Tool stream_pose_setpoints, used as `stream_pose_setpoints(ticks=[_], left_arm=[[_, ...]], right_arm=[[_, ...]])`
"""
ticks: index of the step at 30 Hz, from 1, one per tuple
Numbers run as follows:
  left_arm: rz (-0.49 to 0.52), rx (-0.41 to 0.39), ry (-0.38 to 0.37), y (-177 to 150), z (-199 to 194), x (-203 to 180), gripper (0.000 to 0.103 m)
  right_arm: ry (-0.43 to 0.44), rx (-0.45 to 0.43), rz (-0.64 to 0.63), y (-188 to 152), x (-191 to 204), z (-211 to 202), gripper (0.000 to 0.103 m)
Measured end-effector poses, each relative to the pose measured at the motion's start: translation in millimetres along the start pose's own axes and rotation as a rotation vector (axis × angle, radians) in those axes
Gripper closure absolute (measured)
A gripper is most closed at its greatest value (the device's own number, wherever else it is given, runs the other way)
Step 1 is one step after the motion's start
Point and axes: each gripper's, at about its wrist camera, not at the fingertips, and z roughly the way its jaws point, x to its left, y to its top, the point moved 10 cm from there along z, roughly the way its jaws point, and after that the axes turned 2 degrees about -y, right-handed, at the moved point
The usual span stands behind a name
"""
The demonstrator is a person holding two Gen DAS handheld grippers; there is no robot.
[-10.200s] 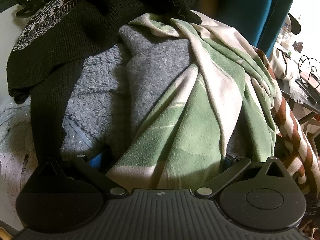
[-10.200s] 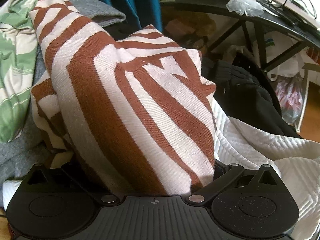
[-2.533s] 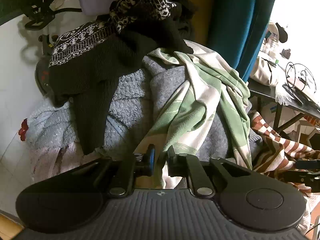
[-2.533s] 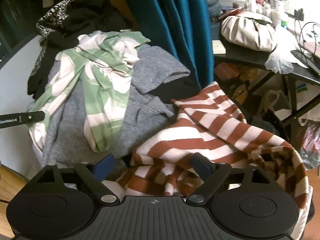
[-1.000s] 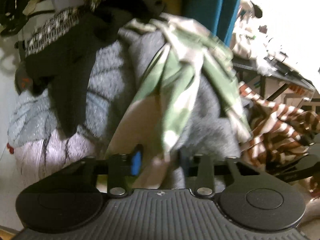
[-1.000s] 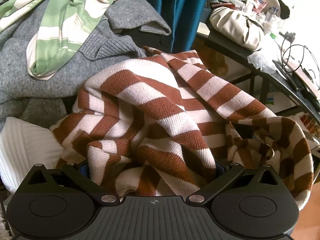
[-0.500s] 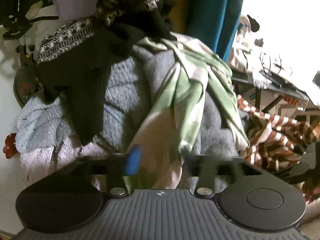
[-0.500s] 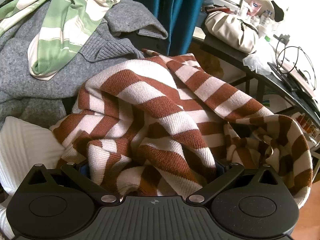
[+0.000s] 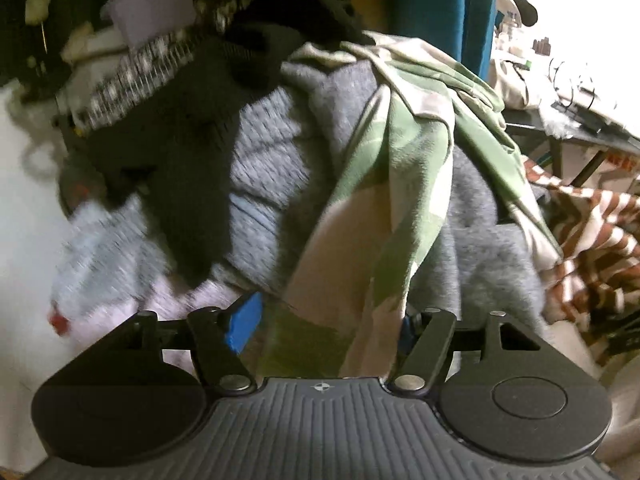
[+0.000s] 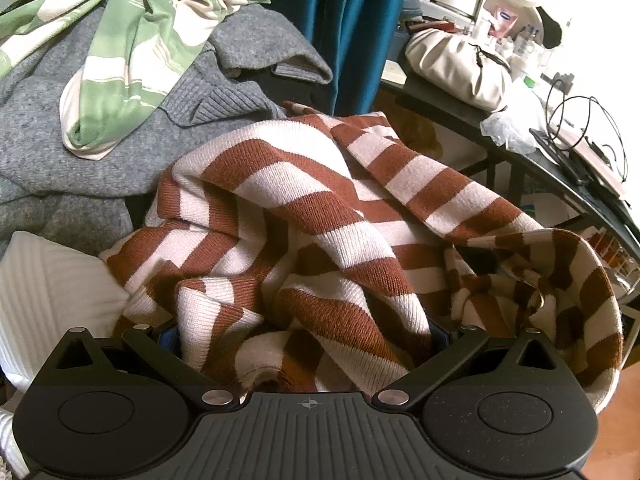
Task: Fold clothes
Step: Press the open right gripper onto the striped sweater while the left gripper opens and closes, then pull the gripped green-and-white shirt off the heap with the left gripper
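Note:
A green-and-cream garment [image 9: 412, 168] hangs down over a grey sweater [image 9: 480, 232] on a heap of clothes. Its lower end lies between the spread fingers of my left gripper [image 9: 325, 324], which is open; the blue pads stand well apart on either side of the cloth. The left wrist view is blurred. A brown-and-cream striped sweater [image 10: 304, 208] lies crumpled in front of my right gripper [image 10: 305, 336], which is open with folds of the knit bunched between its wide fingers. The striped sweater [image 9: 592, 240] also shows at the right of the left wrist view.
A black patterned knit [image 9: 168, 120] and a pale fleece [image 9: 264, 152] lie on the heap's left. A white ribbed cloth [image 10: 48, 292] sits lower left. A teal curtain [image 10: 352, 20] hangs behind. A black desk [image 10: 500, 152] with a beige bag [image 10: 460, 60] stands right.
My left gripper, nearly shut 2.5 s ago, has spread wide around the green cloth's lower end while moving. My right gripper pushed into the striped sweater and has barely moved since.

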Motion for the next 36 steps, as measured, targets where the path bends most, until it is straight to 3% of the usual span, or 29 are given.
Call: stream_pose_setpoints(ticks=[4,9,21,24,27,29,30,31,32,36], left_arm=[[-0.051,-0.029,0.052,5,-6,8,0.035],[-0.045,-0.075,0.12,13,-11,11,0.035],[-0.019,0.108,0.032,-29,23,-4,0.031],[-0.055,0.166,0.001,-43,33,-5,0.025],[-0.082,0.164,-0.001,-46,35,-2,0.016],[-0.079,0.16,-0.011,-49,37,-1,0.016],[-0.082,0.159,-0.027,-50,37,-1,0.02],[-0.086,0.158,-0.045,-50,36,-1,0.041],[-0.089,0.156,-0.062,-50,35,-1,0.051],[-0.067,0.143,-0.07,-50,23,-5,0.083]], right_arm=[[0.005,-0.007,-0.001,0,-1,0,0.001],[0.008,-0.01,-0.002,-1,0,0,0.001],[0.015,-0.021,-0.003,-1,-1,0,0.001],[0.016,-0.024,-0.003,-1,-1,0,0.001],[0.014,-0.025,-0.004,-2,0,0,0.001],[0.013,-0.023,-0.004,-2,0,0,0.001],[0.013,-0.022,-0.004,-2,0,0,0.001],[0.014,-0.021,-0.004,-2,0,0,0.001],[0.014,-0.019,-0.004,-2,0,0,0.001],[0.012,-0.02,-0.004,-2,0,0,0.001]])
